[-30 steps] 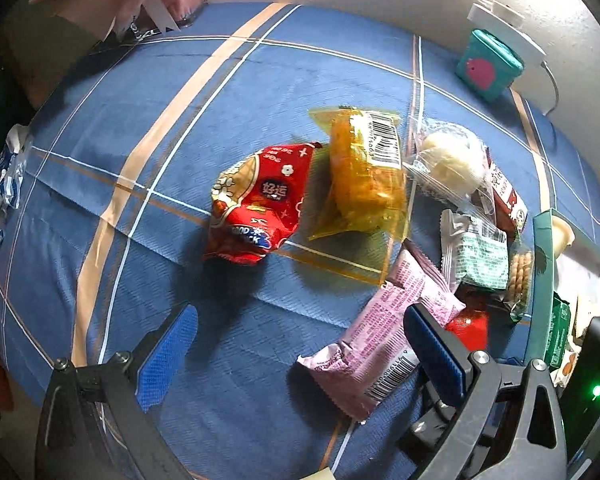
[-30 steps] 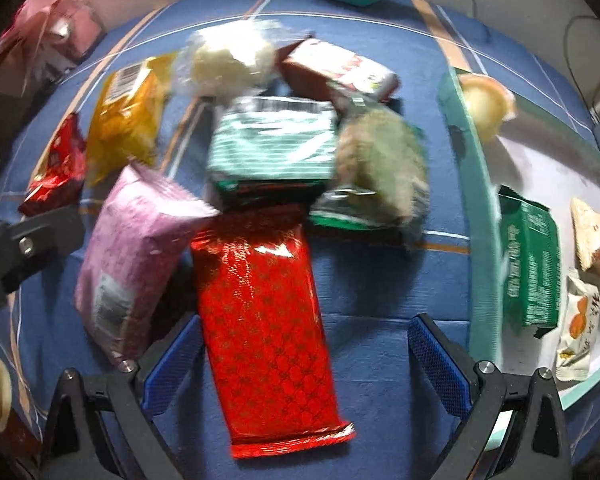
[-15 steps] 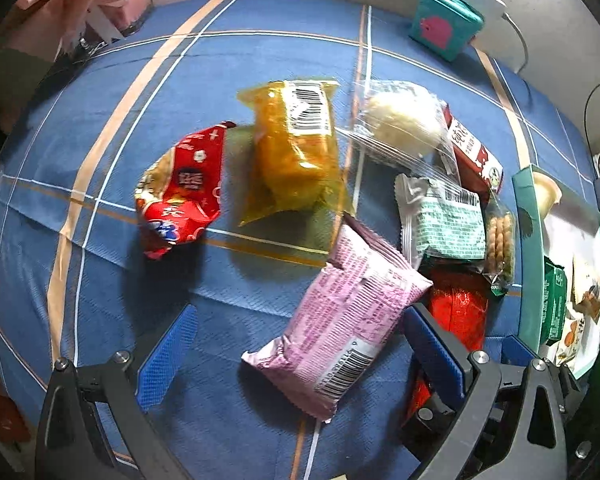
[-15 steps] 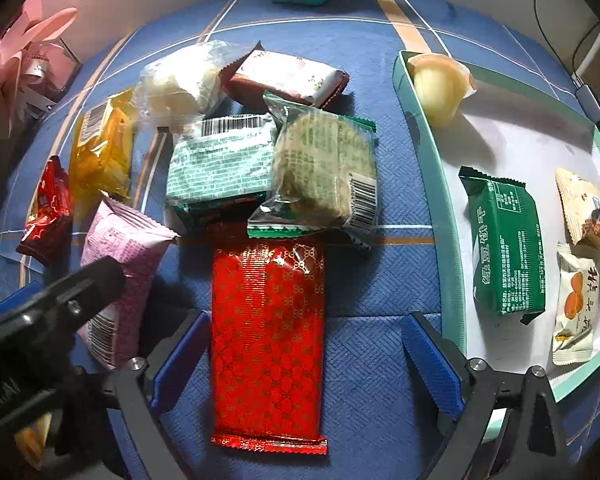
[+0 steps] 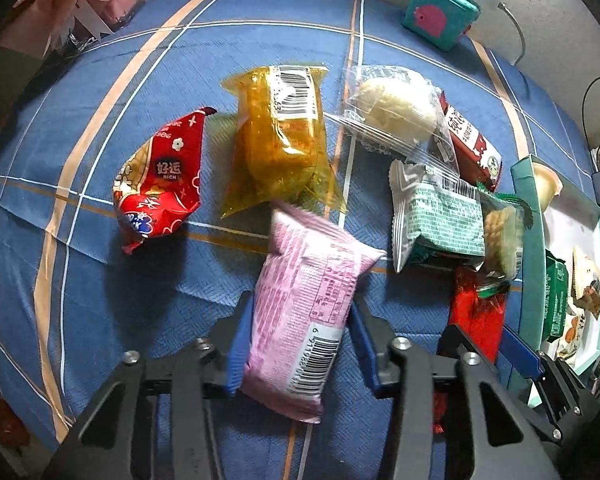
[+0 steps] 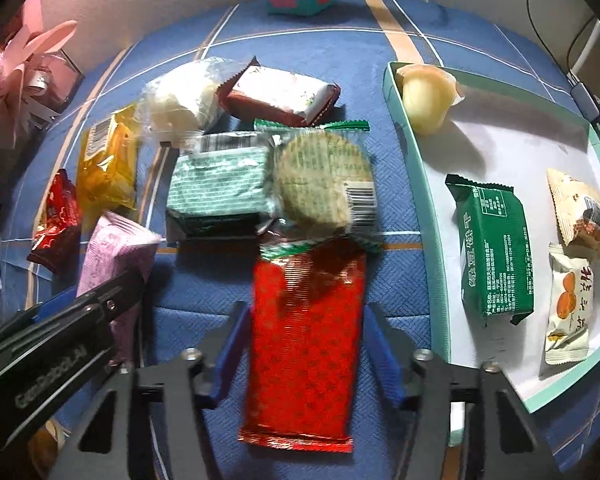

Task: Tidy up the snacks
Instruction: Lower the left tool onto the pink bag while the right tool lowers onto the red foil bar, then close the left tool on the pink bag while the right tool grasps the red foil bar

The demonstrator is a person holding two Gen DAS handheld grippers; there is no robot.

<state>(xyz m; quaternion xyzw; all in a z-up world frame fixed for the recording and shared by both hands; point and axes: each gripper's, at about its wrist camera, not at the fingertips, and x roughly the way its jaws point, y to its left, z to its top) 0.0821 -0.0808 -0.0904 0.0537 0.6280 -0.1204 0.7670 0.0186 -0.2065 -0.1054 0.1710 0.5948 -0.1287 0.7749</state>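
I had just closed both sets of jaws: a second earlier they stood wide, and now my left gripper [image 5: 296, 344] clamped the pink pack [image 5: 308, 312] and my right gripper [image 6: 304, 344] was pinching the red pack [image 6: 306, 344], though blur left that contact a little uncertain. Both packs lay mid-desk on the blue cloth [image 5: 148, 64], the red one just beside the tray [image 6: 416, 208] at the desk's right edge. I judged two pickups were secured, so carrying them to the tray came next.
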